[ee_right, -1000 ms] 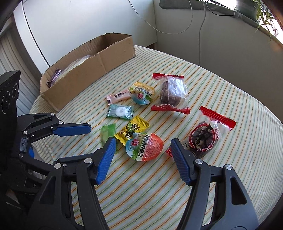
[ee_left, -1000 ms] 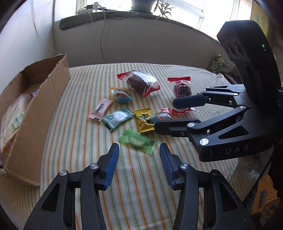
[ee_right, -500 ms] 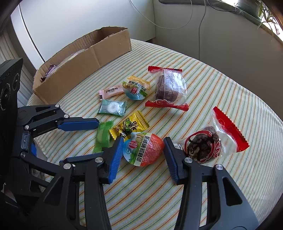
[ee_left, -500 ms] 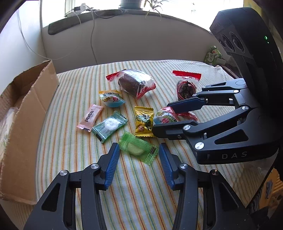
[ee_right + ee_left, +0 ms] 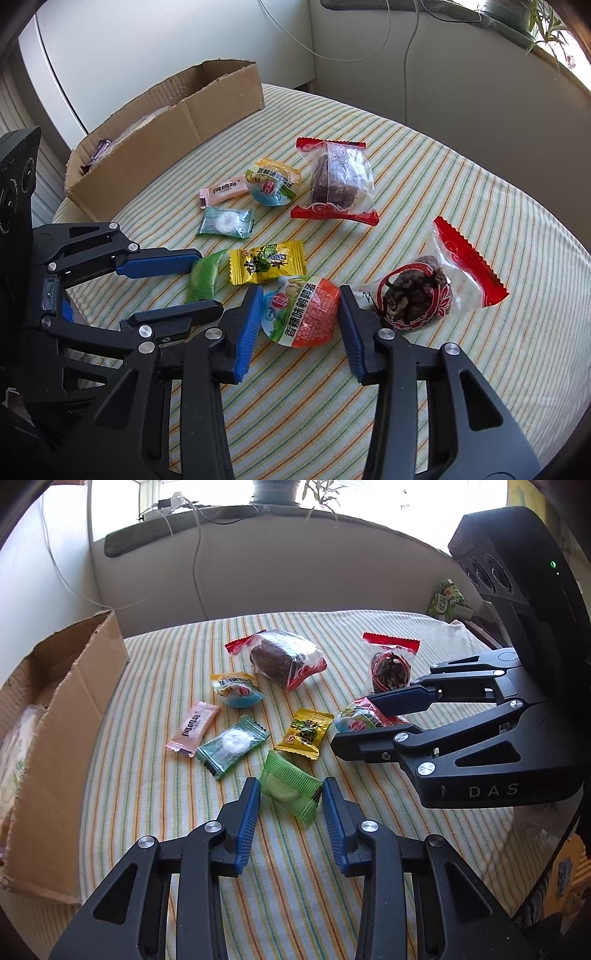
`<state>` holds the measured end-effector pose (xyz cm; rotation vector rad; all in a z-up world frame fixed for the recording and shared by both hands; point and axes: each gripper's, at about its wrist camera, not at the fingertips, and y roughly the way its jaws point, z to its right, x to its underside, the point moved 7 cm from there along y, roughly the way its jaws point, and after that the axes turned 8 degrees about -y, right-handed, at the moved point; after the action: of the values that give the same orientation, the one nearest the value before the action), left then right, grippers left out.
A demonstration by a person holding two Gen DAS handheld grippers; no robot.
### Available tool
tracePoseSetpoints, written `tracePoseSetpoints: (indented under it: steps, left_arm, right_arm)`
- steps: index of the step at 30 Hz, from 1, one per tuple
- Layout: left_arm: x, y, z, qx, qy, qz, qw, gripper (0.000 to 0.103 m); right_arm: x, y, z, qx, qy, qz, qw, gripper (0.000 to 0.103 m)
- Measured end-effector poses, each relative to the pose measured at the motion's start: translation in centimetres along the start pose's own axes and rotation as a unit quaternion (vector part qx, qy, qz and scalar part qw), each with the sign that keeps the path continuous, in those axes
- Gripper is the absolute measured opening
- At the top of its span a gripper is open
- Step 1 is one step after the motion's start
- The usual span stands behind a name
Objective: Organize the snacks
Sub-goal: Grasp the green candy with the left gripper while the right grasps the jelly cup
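1. Left gripper fingers straddle the green packet, not yet clamped; close squarely.
2. Right gripper fingers flank the egg pouch, slightly apart; squeeze gently.
3. Box lies far beyond the fingertips.

Daylight came in strongly from the window behind the surface, which was blown out to white. The striped cloth was evenly bright, with soft shadows under the wrappers and fingers. Clear wrappers showed small glare spots. Both fisheye views bent straight lines hard toward dark, vignetted corners. Focus was sharp throughout.
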<state>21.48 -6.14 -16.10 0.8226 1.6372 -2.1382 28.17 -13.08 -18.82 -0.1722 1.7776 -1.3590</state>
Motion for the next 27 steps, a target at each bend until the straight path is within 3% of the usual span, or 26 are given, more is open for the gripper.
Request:
tracePoseSetpoints:
  steps: [15, 27]
  left_arm:
    - [-0.7, -4.1, -1.0, 0.005, -0.020, 0.043, 0.9989, 0.033]
    - [-1.6, -8.2, -5.0, -0.017, -0.050, 0.089, 0.9946, 0.033]
  right_arm:
    - [-0.6, -1.9, -0.7, 0.014, -0.002, 0.014, 1.000, 0.042]
    - [-4.6, -3.1, -2.3, 0.021, -0.016, 0.038, 0.999, 0.042]
